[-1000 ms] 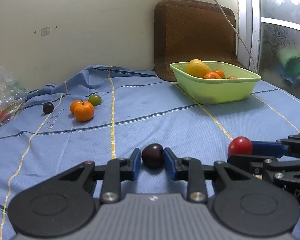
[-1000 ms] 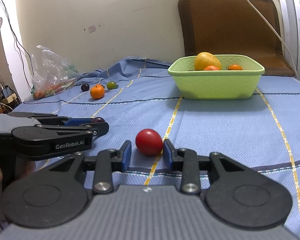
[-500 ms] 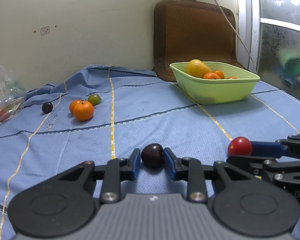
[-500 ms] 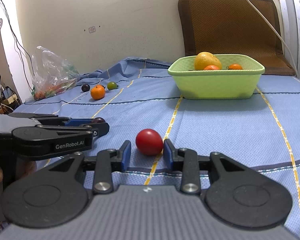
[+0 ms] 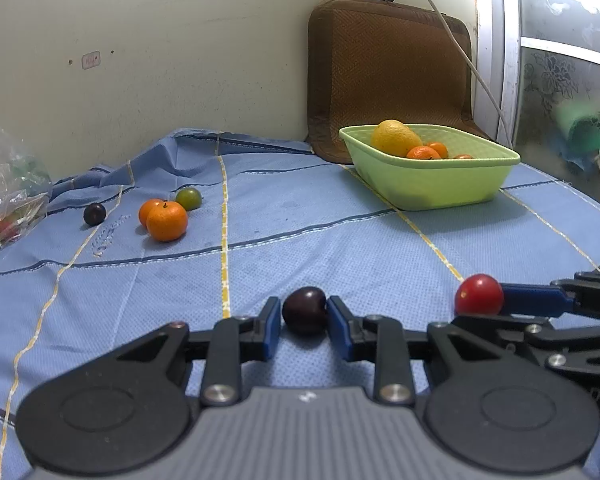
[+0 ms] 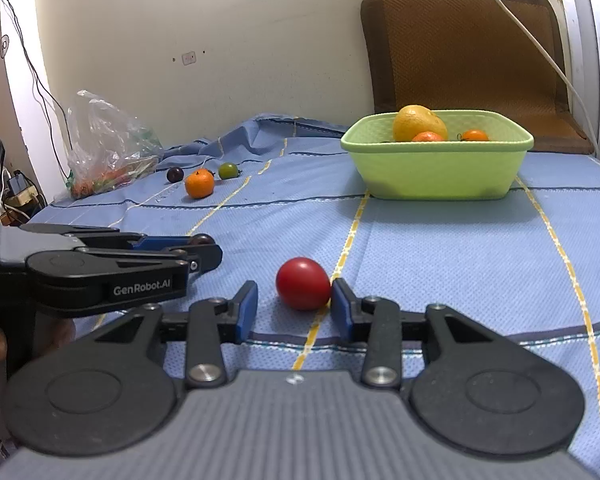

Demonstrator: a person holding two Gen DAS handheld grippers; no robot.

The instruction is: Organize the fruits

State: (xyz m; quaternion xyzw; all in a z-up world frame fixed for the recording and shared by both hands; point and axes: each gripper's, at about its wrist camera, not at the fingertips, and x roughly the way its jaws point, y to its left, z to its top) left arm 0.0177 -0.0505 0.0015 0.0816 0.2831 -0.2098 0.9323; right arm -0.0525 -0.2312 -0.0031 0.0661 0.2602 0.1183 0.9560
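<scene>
My left gripper is shut on a dark purple plum low over the blue cloth. My right gripper is open around a red tomato that rests on the cloth; the right pad touches it and a gap shows at the left pad. The tomato also shows in the left wrist view. A green basket holding a yellow fruit and small oranges stands at the back right. Two oranges, a green tomato and another plum lie at the left.
A clear plastic bag with produce lies at the far left edge of the cloth. A brown cushion leans on the wall behind the basket, with a white cable hanging across it. The left gripper shows in the right wrist view.
The right gripper's jaws have opened wider around the red tomato. The left gripper still holds the plum in about the same place.
</scene>
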